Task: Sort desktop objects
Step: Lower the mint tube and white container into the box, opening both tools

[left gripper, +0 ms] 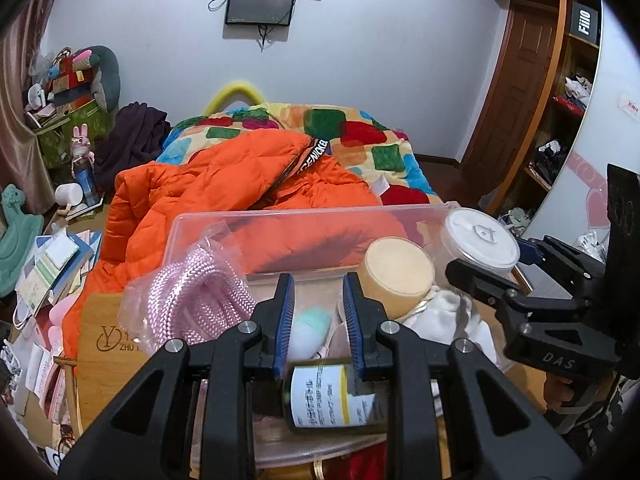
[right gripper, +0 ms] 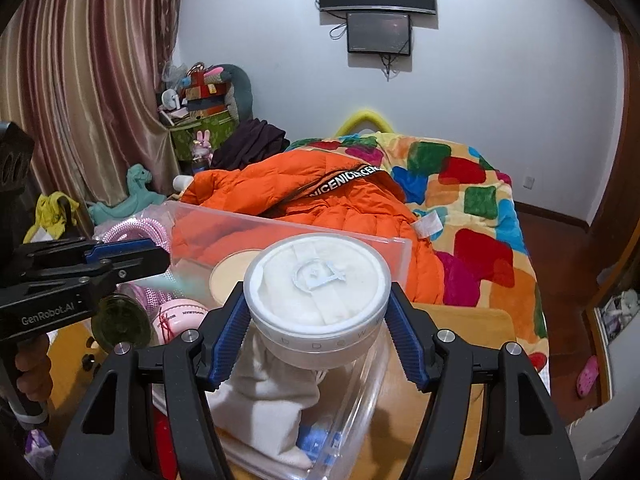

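My left gripper [left gripper: 319, 280] is shut on a dark green bottle [left gripper: 332, 396] with a white label, which lies crosswise low between the blue pads. In the right wrist view that gripper [right gripper: 156, 254] comes in from the left, and the bottle's round base [right gripper: 120, 324] shows under it. My right gripper [right gripper: 316, 296] is shut on a round clear jar [right gripper: 318, 304] with white filling; the same jar [left gripper: 480, 240] appears at the right of the left wrist view. Both hang over a clear plastic bin [left gripper: 304, 216] that holds pink rope [left gripper: 200, 296], a cream-lidded jar [left gripper: 396, 276] and white cloth [right gripper: 264, 400].
The bin sits on a wooden table [right gripper: 460, 320]. Behind it is a bed with an orange jacket [left gripper: 224, 176] and a patchwork blanket [right gripper: 480, 200]. Books and papers [left gripper: 52, 268] pile up on the left. A wardrobe [left gripper: 560, 120] stands at the right.
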A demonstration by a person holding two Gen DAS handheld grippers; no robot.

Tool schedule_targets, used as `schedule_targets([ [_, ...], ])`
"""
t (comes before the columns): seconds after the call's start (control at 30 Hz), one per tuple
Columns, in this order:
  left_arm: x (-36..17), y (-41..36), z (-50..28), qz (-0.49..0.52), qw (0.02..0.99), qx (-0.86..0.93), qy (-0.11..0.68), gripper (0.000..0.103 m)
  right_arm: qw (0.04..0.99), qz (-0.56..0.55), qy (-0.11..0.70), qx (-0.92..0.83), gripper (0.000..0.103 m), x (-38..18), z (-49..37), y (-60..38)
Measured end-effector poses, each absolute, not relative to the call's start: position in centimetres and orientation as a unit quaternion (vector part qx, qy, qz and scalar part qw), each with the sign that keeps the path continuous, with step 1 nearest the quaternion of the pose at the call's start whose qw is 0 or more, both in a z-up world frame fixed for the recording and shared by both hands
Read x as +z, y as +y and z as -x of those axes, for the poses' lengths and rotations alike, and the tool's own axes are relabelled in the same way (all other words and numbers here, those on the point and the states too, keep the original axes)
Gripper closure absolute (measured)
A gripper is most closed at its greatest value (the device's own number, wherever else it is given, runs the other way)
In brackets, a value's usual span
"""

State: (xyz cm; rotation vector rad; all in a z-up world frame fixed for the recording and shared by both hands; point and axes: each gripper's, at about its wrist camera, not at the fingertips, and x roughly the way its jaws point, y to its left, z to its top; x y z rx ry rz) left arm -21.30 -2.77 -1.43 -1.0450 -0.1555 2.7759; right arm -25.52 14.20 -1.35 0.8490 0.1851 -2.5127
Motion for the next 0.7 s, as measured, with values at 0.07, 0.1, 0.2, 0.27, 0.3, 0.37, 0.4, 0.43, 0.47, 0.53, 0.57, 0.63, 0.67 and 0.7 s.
schedule_targets([
  [0.07,-1.5,-2.7,21.5,0.352,0.085,0.931,-0.051,0.079,0.239,-0.309,0.075,-0.918,0.041,-1.6,25.7,13.9],
  [0.1,-1.5,-2.7,21.5,0.353,0.084,0.931,-0.049,0.079,0.237,-0.306,0.079,-0.919,0.041,-1.6,25.8,13.8],
  [0.2,-1.4,-2.6,21.6,0.354,0.083,0.930,-0.045,0.079,0.238,-0.305,0.087,-0.918,0.041,-1.6,25.9,13.5],
  [0.27,-1.2,-2.4,21.4,0.354,0.084,0.931,-0.043,0.079,0.232,-0.304,0.097,-0.919,0.041,-1.5,25.9,13.1],
  [0.3,-1.2,-2.3,21.4,0.353,0.084,0.931,-0.041,0.079,0.230,-0.302,0.102,-0.919,0.041,-1.4,25.8,13.0],
  [0.37,-0.9,-2.0,21.1,0.349,0.085,0.933,-0.036,0.079,0.226,-0.299,0.112,-0.920,0.040,-1.3,25.5,12.7],
  [0.4,-0.9,-2.0,21.0,0.348,0.086,0.933,-0.034,0.079,0.225,-0.299,0.116,-0.920,0.040,-1.2,25.4,12.5],
  [0.43,-0.7,-1.8,20.8,0.346,0.086,0.934,-0.031,0.079,0.224,-0.298,0.118,-0.920,0.040,-1.1,25.3,12.5],
  [0.47,-0.5,-1.7,20.7,0.343,0.085,0.935,-0.028,0.079,0.223,-0.297,0.118,-0.921,0.040,-1.0,25.1,12.5],
  [0.53,0.0,-1.6,20.3,0.337,0.084,0.937,-0.023,0.079,0.219,-0.293,0.119,-0.923,0.037,-0.6,24.8,12.7],
  [0.57,0.2,-1.6,20.1,0.335,0.085,0.938,-0.023,0.079,0.218,-0.290,0.119,-0.924,0.035,-0.4,24.6,12.7],
  [0.63,0.7,-1.6,19.7,0.330,0.085,0.940,-0.023,0.079,0.219,-0.283,0.118,-0.926,0.034,0.3,24.1,12.9],
  [0.67,1.0,-1.6,19.4,0.327,0.084,0.941,-0.022,0.079,0.218,-0.278,0.120,-0.928,0.034,0.6,23.8,13.0],
  [0.7,1.2,-1.6,19.3,0.325,0.084,0.942,-0.022,0.079,0.216,-0.275,0.122,-0.929,0.033,0.9,23.5,12.9],
])
